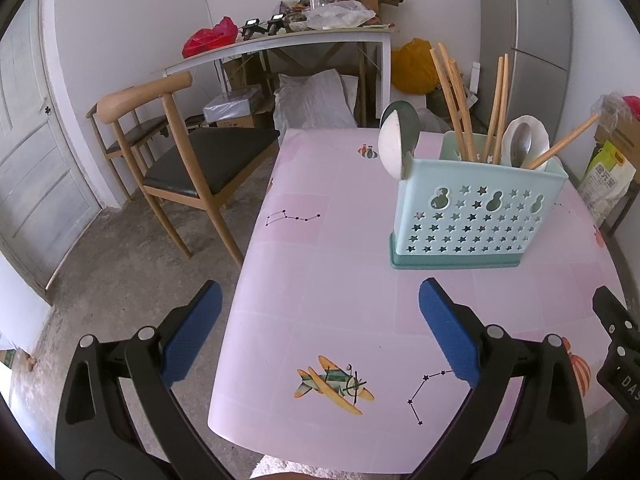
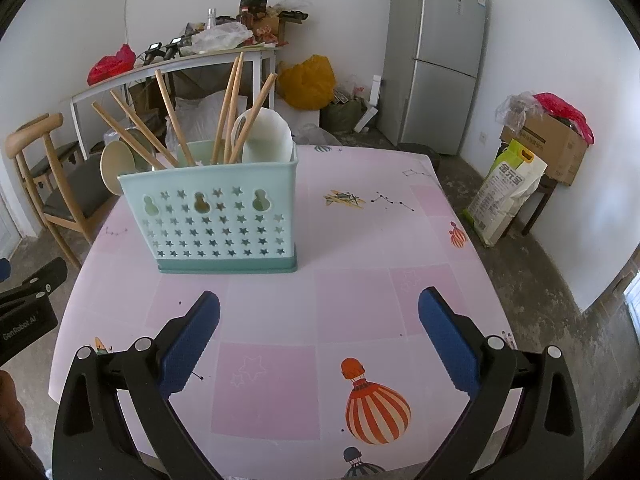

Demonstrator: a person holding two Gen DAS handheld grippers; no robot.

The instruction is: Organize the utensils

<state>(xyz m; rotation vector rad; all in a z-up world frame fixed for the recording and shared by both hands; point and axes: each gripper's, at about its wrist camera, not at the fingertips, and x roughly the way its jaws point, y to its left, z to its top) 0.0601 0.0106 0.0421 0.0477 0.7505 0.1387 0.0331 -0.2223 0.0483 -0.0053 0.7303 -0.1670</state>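
A pale green utensil holder (image 1: 476, 216) (image 2: 212, 216) with star cut-outs stands upright on the pink table (image 1: 328, 280) (image 2: 360, 280). Several wooden chopsticks (image 1: 454, 100) (image 2: 226, 112) and white spoons (image 1: 394, 142) (image 2: 266, 134) stick out of its top. My left gripper (image 1: 320, 332) hovers open over the table's near left corner, short of the holder, with nothing between its blue pads. My right gripper (image 2: 320, 336) is open too, empty, in front of the holder and slightly right of it. In the left wrist view the right gripper's black body shows at the right edge.
A wooden chair (image 1: 180, 160) stands left of the table. Behind are a cluttered white desk (image 1: 288, 40), a yellow bag (image 2: 308, 80) and a grey fridge (image 2: 436, 56). A cardboard box (image 2: 548, 148) and a rice sack (image 2: 504, 192) sit at right. The table's edges lie close on both sides.
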